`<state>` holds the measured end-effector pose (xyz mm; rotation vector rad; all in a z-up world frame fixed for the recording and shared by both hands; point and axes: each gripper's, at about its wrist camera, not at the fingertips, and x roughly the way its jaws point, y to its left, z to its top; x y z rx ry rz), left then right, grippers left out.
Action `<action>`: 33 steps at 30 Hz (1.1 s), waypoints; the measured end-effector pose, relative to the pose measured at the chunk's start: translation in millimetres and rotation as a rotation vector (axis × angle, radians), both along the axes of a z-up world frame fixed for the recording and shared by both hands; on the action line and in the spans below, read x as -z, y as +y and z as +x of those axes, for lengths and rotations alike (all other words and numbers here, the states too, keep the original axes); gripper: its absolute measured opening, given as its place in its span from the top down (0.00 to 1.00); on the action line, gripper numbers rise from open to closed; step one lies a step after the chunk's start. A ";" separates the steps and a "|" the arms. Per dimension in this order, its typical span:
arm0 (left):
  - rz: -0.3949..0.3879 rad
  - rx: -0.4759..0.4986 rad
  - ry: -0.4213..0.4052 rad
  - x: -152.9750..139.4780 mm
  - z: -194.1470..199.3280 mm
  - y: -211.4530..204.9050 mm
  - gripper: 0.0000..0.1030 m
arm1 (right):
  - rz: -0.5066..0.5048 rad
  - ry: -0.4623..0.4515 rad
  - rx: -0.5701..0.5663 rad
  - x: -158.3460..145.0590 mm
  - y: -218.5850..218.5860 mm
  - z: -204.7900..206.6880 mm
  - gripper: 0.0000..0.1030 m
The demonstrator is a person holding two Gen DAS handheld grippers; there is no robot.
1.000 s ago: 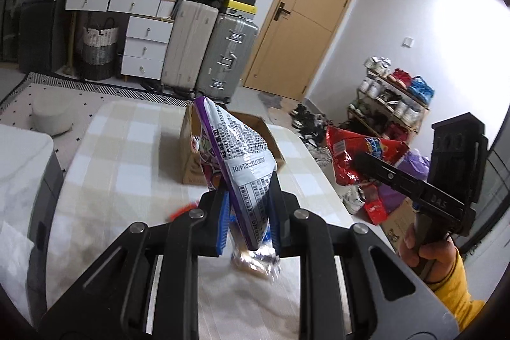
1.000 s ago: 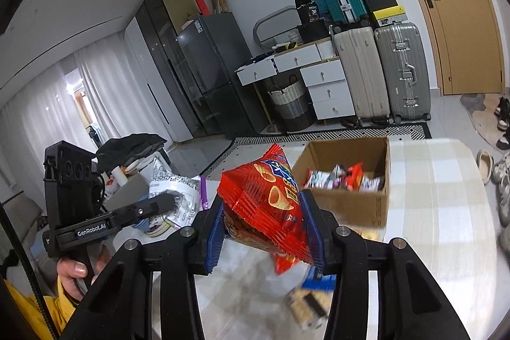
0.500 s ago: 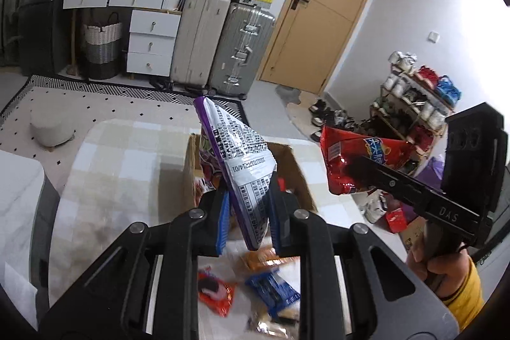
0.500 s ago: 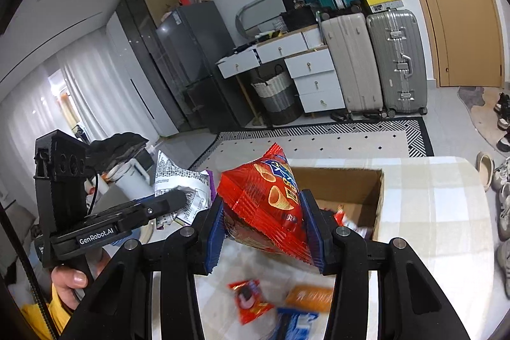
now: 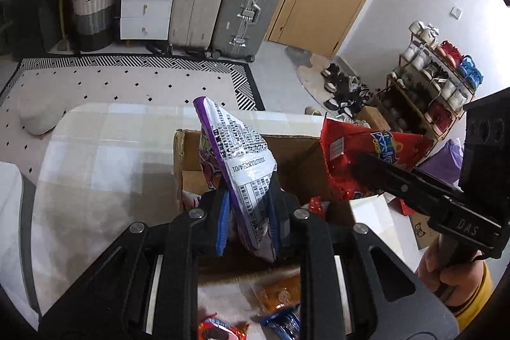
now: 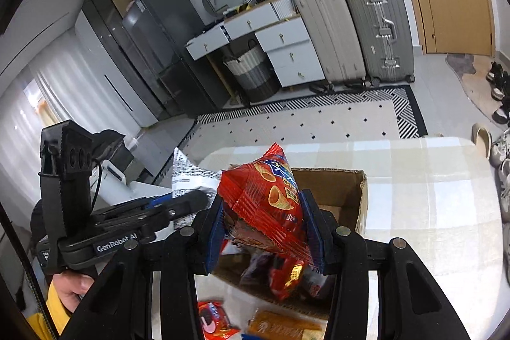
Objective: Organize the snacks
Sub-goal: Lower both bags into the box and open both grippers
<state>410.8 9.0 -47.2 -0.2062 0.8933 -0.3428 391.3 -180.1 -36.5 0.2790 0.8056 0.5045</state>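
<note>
Snacks up: left claw [image 5: 250, 212] clamps purple bag [image 5: 237, 161], right claw [image 6: 264, 228] pinches red bag [image 6: 264, 206], both above box [image 5: 306, 168].

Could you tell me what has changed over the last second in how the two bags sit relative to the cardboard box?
Both tools advanced toward the cardboard box. The left tool now holds the purple-and-white snack bag over the open box, and the right tool has brought the red chip bag over the box's near side. Neither bag was let go; both remain clamped, and the loose snacks stay on the checked tablecloth.
</note>
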 end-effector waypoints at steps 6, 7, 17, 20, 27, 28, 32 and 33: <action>0.019 0.007 0.022 27.9 28.8 -8.1 0.83 | -0.029 0.033 -0.004 19.4 4.7 16.9 0.57; 0.026 0.009 0.026 31.8 32.1 -9.2 0.83 | -0.032 0.039 -0.006 21.8 6.2 18.3 0.57; 0.059 0.018 0.037 50.6 51.9 -23.5 0.82 | -0.057 0.069 -0.015 37.5 15.0 24.5 0.56; 0.078 0.026 0.036 50.9 48.8 -26.2 0.81 | -0.057 0.075 -0.013 40.5 14.8 26.0 0.56; 0.089 0.033 0.026 45.2 32.9 -28.2 0.65 | -0.069 0.077 -0.007 42.0 14.1 26.3 0.56; 0.091 0.034 0.019 43.7 32.3 -28.9 0.65 | -0.069 0.077 -0.009 41.7 14.8 26.1 0.56; 0.086 0.015 -0.008 32.1 18.0 -21.0 0.62 | -0.077 0.077 -0.006 40.5 16.8 25.0 0.56; 0.084 0.005 -0.018 29.0 16.3 -19.6 0.58 | -0.078 0.079 -0.005 40.8 16.7 25.4 0.56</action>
